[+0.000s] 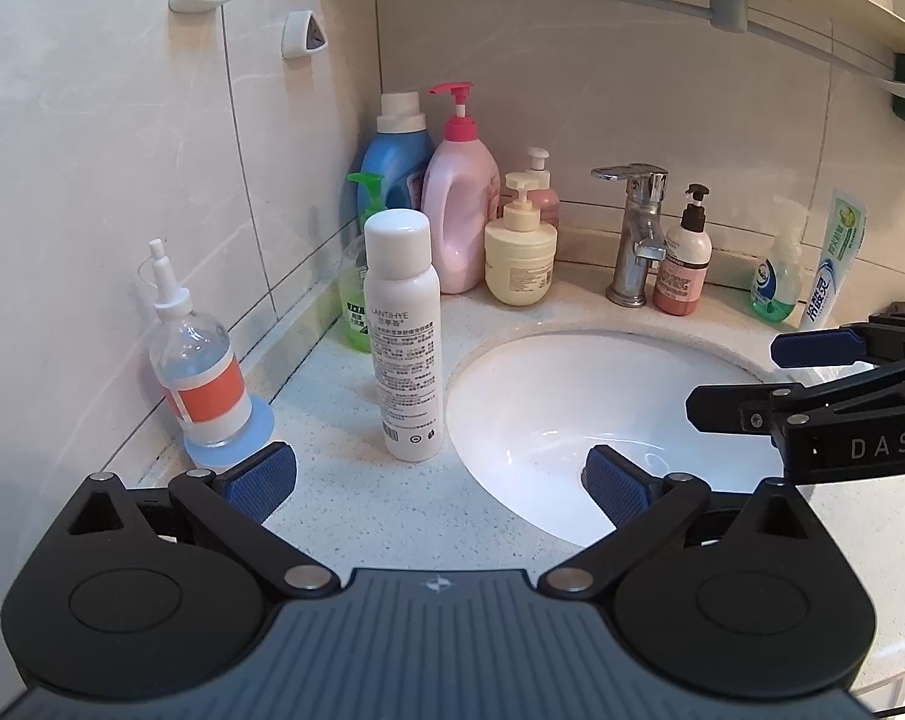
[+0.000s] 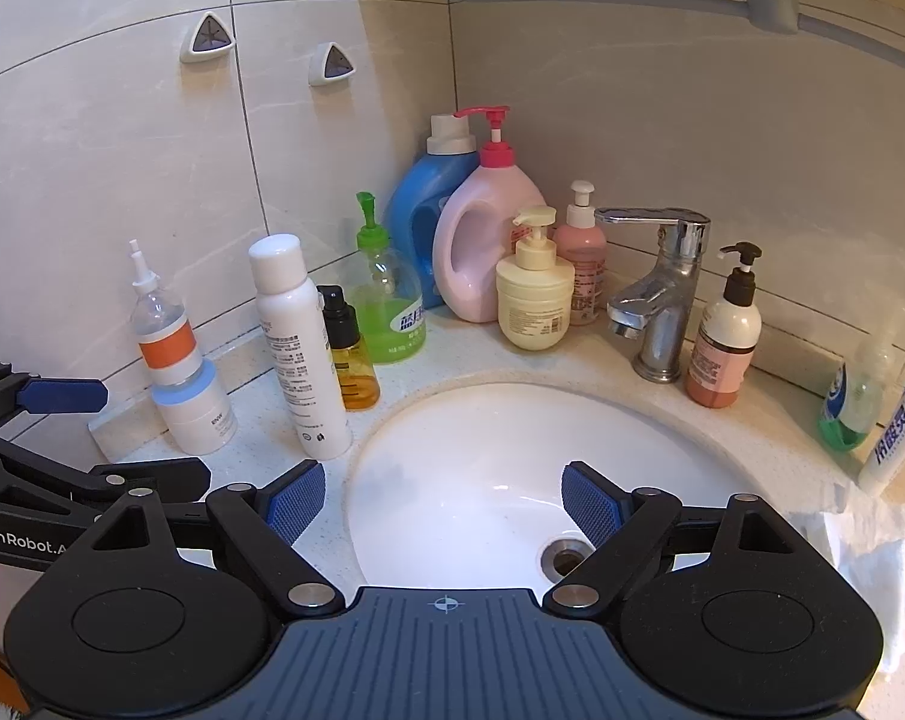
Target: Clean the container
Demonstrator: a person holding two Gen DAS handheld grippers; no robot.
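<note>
A tall white bottle (image 1: 405, 336) with a white cap stands on the speckled counter just left of the white sink (image 1: 548, 384); it also shows in the right wrist view (image 2: 299, 354). My left gripper (image 1: 440, 480) is open and empty, low over the counter in front of the bottle. My right gripper (image 2: 443, 504) is open and empty above the sink basin (image 2: 470, 480), near the drain (image 2: 566, 558). In the left wrist view the right gripper (image 1: 746, 378) reaches in from the right. In the right wrist view the left gripper (image 2: 92, 420) shows at the left edge.
Many bottles crowd the back corner: blue detergent (image 1: 395, 162), pink pump bottle (image 1: 461, 210), cream pump jar (image 1: 519, 258), green soap (image 2: 389, 306), amber bottle (image 2: 350, 360). A clear bottle with orange label (image 1: 203, 372) stands left. Chrome faucet (image 2: 659, 300) and white tissue (image 2: 872, 558) are at the right.
</note>
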